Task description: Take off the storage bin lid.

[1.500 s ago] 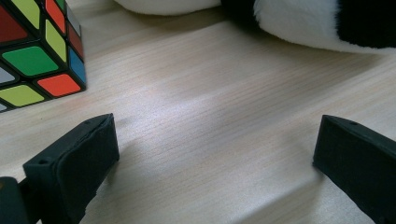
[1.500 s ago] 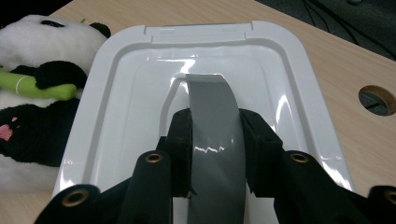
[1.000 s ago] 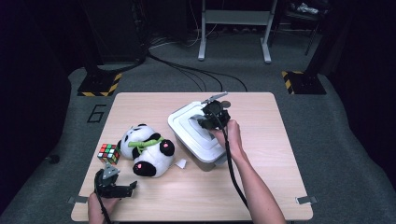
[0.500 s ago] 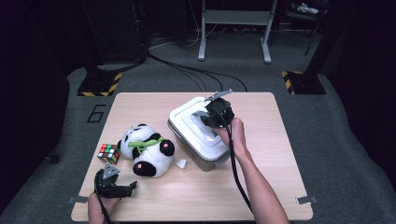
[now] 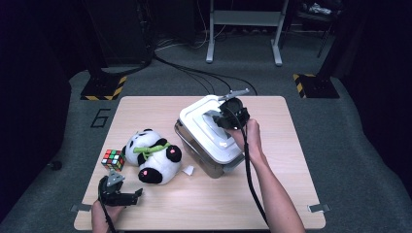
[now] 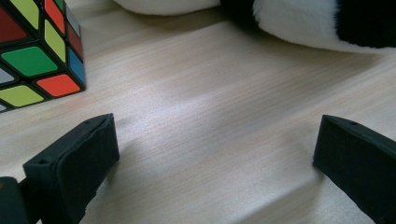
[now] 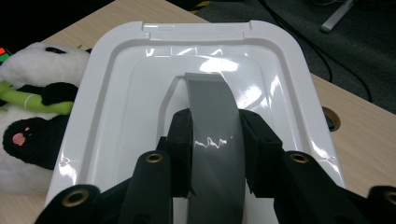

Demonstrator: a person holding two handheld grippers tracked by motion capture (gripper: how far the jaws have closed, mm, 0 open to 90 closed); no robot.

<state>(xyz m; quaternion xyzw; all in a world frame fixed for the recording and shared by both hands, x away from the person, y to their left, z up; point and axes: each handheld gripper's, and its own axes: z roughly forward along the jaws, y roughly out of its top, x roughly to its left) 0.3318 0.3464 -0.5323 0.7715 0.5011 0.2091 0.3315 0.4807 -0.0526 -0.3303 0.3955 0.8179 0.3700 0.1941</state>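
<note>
Open fingers (image 6: 74, 163) between cube (image 6: 37, 51) and panda (image 6: 322, 23).

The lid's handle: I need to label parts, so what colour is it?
Grey, against the white lid; the handle shows best in the right gripper view.

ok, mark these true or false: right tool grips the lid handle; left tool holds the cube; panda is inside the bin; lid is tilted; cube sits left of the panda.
1. Right tool grips the grey handle of the lid: true.
2. Left tool holds the cube: false, it rests open on the table, nothing between its jaws.
3. Panda is inside the bin: false, it lies on the table beside it.
4. Lid is tilted: true.
5. Cube sits left of the panda in the high view: true.
</note>
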